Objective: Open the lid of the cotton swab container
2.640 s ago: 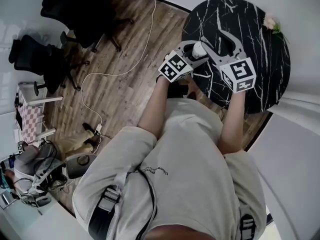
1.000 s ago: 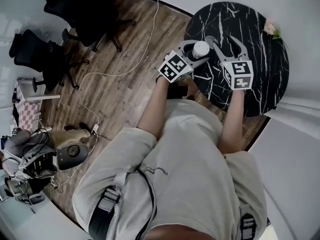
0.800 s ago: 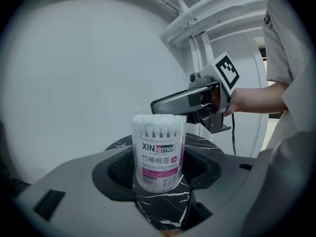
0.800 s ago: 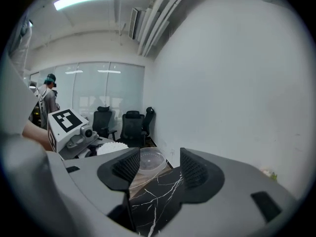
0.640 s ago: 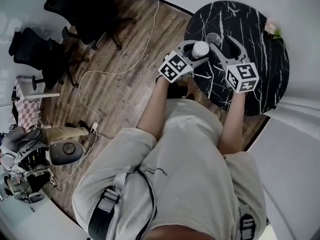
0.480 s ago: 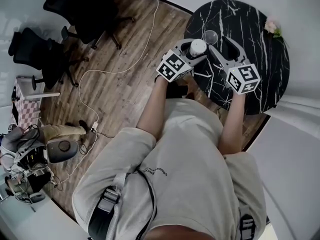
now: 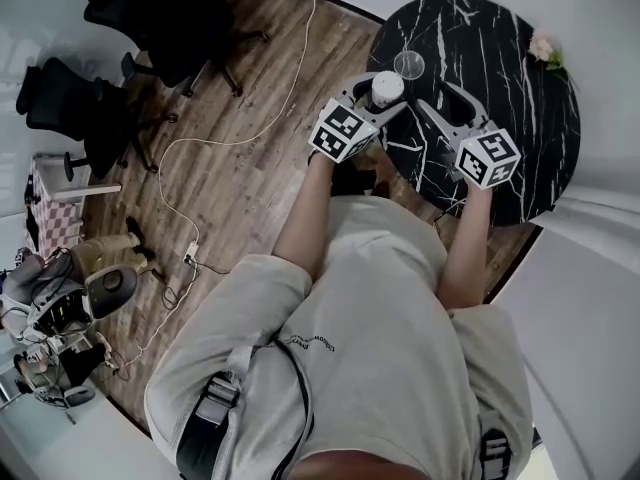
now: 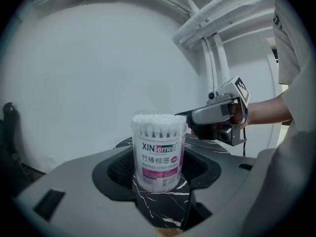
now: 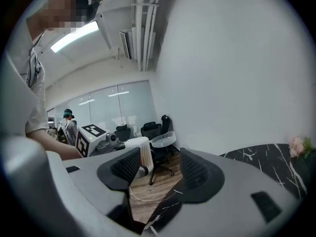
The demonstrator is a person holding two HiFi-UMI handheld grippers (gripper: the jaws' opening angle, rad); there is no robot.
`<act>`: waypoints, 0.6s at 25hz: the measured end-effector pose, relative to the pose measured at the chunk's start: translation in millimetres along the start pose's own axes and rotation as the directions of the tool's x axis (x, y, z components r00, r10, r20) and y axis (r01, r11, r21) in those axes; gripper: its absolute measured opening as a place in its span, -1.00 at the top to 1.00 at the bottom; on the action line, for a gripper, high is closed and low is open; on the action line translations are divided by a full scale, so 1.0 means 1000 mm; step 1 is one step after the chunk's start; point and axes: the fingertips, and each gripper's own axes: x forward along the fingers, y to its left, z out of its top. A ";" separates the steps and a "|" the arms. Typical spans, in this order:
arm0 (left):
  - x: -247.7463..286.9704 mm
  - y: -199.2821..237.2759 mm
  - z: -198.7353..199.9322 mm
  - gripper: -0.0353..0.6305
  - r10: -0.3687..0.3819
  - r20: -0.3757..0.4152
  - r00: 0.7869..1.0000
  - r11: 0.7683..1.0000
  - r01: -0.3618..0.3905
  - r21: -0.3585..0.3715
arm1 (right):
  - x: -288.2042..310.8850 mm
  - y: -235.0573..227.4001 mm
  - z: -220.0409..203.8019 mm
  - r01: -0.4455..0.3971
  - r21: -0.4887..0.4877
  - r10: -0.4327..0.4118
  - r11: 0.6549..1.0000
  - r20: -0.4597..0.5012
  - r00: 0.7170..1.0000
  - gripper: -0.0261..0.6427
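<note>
As the left gripper [image 8: 159,169] grips the clear pink-labelled swab tub [image 8: 158,149], the open right gripper [image 9: 158,169] should avoid the seemingly loose clear lid [image 7: 408,65] at its eleven o'clock.

- We are looking down at a round black worktop [image 7: 510,88] with white veins running across it.
- We are spotting a small pink flower [image 7: 541,48] lying at the worktop's far edge.
- We are seeing a wooden plank floor [image 7: 250,178] stretching beside the worktop, with a thin white cable [image 7: 297,68] snaking over it toward a power strip [image 7: 190,258].
- We are noticing black office chairs [image 7: 165,18] standing on the floor, well apart from the worktop.
- We are making out a checked cloth [image 7: 50,218] at the left edge.
- We are catching a glass partition [image 9: 108,105], a lit ceiling lamp [image 9: 74,36] and a capped person [image 9: 66,125] standing far off.
- We are seeing white pipes [image 8: 217,19] running overhead.
</note>
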 end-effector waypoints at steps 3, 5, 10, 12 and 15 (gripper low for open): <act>0.001 0.001 0.002 0.09 0.007 0.015 1.000 1.000 -0.007 -0.013 | -0.003 0.000 -0.003 -0.008 -0.010 0.008 1.000 -0.015 1.000 0.09; 0.002 0.002 0.004 0.09 0.011 0.020 1.000 1.000 -0.011 -0.014 | -0.003 0.001 -0.004 -0.014 -0.011 0.014 1.000 -0.016 1.000 0.09; 0.003 0.003 0.006 0.09 0.008 0.014 1.000 1.000 -0.008 -0.013 | -0.003 0.003 -0.002 -0.019 -0.018 0.019 1.000 -0.021 1.000 0.17; 0.005 0.004 0.007 0.09 0.006 0.016 1.000 1.000 -0.005 -0.016 | -0.004 0.001 -0.002 -0.020 -0.015 0.019 1.000 -0.020 1.000 0.20; 0.007 0.006 0.009 0.09 0.007 0.018 1.000 1.000 -0.006 -0.022 | -0.004 -0.001 0.001 -0.017 -0.009 0.017 1.000 -0.008 1.000 0.21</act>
